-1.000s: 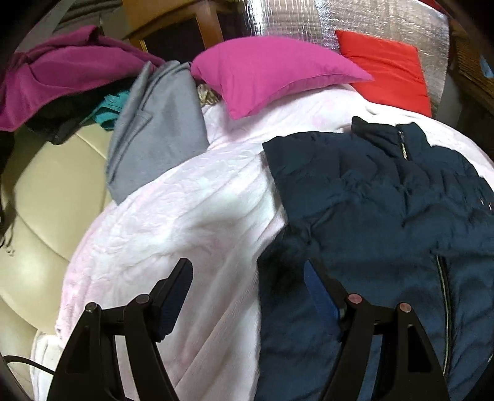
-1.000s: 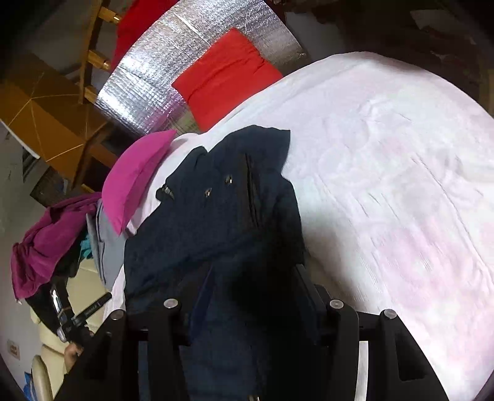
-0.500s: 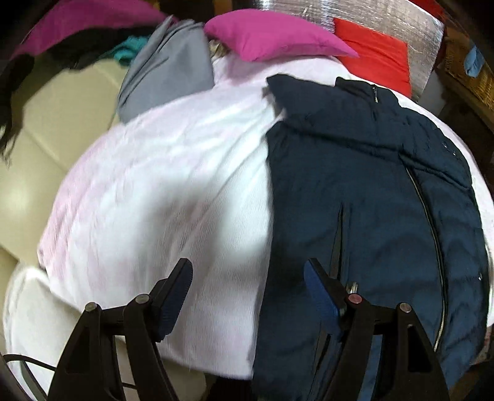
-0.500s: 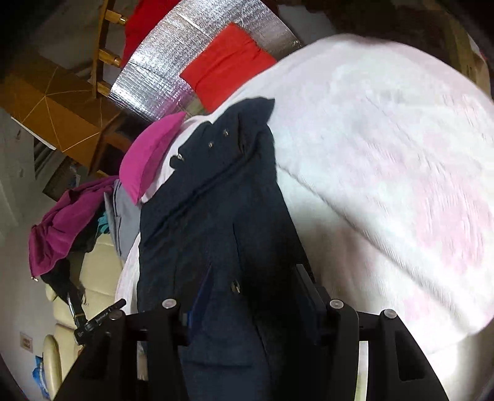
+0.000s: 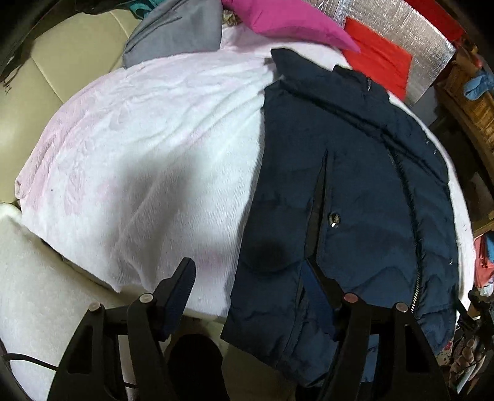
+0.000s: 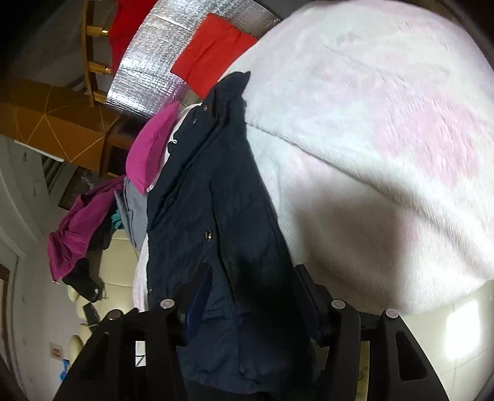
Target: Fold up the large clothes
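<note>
I see the navy jacket (image 5: 345, 191) spread flat on the pink-white blanket (image 5: 160, 148) of the bed, collar toward the magenta pillow (image 5: 287, 21) and red cushion (image 5: 379, 58), hem hanging over the bed's near edge. My left claw (image 5: 250, 290) stands wide, holding nothing, above that edge. My right claw (image 6: 250, 287) straddles the jacket's hem; I cannot tell whether it grips. A grey garment (image 5: 179, 34) lies at the far-left corner.

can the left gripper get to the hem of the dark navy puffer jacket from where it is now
Probably yes. The left gripper is open just beside the dark navy puffer jacket, whose hem hangs off the white fleece blanket, with nothing between them.
</note>
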The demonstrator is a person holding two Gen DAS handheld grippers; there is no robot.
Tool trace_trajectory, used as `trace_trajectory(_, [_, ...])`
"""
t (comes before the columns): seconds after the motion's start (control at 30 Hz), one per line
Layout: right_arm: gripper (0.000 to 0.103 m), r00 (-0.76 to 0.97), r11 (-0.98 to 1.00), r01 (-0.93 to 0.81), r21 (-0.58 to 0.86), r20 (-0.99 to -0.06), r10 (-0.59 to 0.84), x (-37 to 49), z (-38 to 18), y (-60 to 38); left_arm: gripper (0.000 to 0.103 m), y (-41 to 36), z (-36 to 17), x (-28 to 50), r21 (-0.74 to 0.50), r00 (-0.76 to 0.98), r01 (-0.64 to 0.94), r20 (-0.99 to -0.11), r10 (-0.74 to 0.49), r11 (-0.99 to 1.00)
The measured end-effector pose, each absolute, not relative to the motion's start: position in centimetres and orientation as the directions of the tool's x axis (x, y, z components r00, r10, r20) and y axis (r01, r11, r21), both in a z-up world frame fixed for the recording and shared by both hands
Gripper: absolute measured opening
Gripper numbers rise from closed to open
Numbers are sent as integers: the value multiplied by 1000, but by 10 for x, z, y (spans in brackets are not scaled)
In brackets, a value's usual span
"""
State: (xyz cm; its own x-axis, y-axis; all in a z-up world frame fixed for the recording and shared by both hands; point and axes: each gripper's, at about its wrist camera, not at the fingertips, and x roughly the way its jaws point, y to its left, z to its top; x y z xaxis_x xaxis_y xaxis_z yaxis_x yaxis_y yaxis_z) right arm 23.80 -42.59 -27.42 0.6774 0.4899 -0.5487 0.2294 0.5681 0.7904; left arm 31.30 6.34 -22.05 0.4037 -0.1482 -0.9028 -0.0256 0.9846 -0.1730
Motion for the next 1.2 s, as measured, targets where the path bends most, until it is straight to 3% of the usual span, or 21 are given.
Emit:
trace_trajectory(0.23, [60, 664, 477, 244, 844, -504, 553, 239, -302, -426, 69, 55, -249, 322, -222, 333, -16, -921, -204, 975])
trace_trajectory(0.33, [59, 661, 480, 238, 844, -503, 557, 243, -305, -420, 49, 51, -251, 326, -275, 327, 19, -907, -266, 961])
trace_trajectory(0.43, [60, 663, 495, 217, 841, -499, 558, 244, -301, -416, 41, 53, -253, 325, -294, 332, 11, -900, -281, 956])
trace_trajectory(0.5, [51, 660, 504, 189, 843, -489, 570, 245, -297, -411, 40, 53, -252, 324, -306, 336, 8, -896, -291, 952])
trace_trajectory(0.6, [47, 652, 550, 161, 820, -507, 564, 246, -289, -403, 40, 54, -253, 323, -300, 334, 2, -899, -284, 954])
trace_trajectory(0.67, [47, 645, 573, 182, 799, -537, 544, 246, -290, -403, 55, 53, -254, 325, -280, 327, -4, -908, -263, 960])
trace_trajectory(0.77, [47, 653, 559, 204, 804, -537, 534, 244, -293, -407, 59, 54, -257, 324, -268, 311, 3, -915, -256, 963])
trace_trajectory(0.83, [49, 649, 564, 208, 799, -544, 532, 247, -293, -405, 56, 56, -258, 322, -294, 301, 11, -911, -283, 956])
trace_trajectory(0.9, [50, 647, 572, 212, 793, -552, 526, 249, -292, -401, 44, 54, -257, 321, -309, 304, 23, -904, -301, 951])
trace_trajectory(0.97, [50, 644, 587, 213, 781, -564, 517, 250, -292, -397, 22, 52, -254, 321, -334, 313, 51, -889, -333, 941])
trace_trajectory(1.07, [16, 640, 634, 210, 744, -595, 487, 250, -287, -388, 14, 46, -246, 319, -331, 349, 96, -872, -343, 939])
trace_trajectory(1.2, [13, 678, 633, 152, 759, -547, 492, 244, -268, -384, 12, 57, -229, 314, -427, 402, 129, -803, -440, 895])
